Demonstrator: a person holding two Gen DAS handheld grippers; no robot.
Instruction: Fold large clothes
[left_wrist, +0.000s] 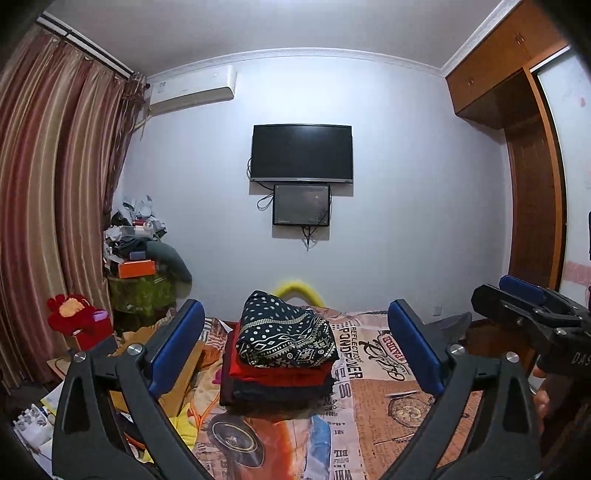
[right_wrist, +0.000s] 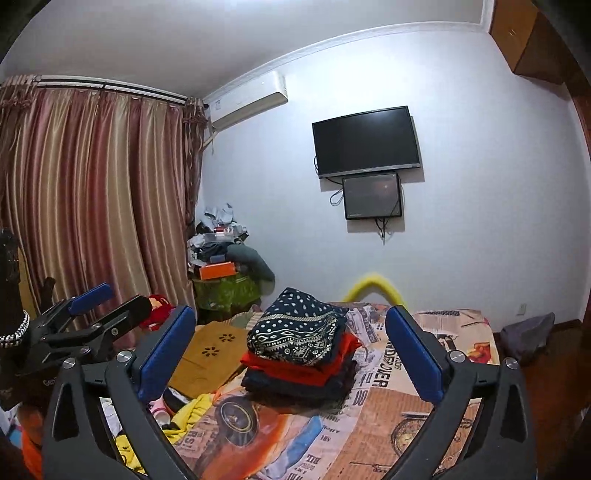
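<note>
With both your left gripper (left_wrist: 295, 347) and right gripper (right_wrist: 290, 350) spread wide and empty above the bed (left_wrist: 388, 398), the folded stack (left_wrist: 284, 354) sits mid-bed, and a careless low sweep could topple its patterned top piece (right_wrist: 299, 328).

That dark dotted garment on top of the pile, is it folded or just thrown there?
Folded. The dark dotted garment lies as a compact bundle with a rounded doubled edge, on a neat stack above a red piece and darker ones.
</note>
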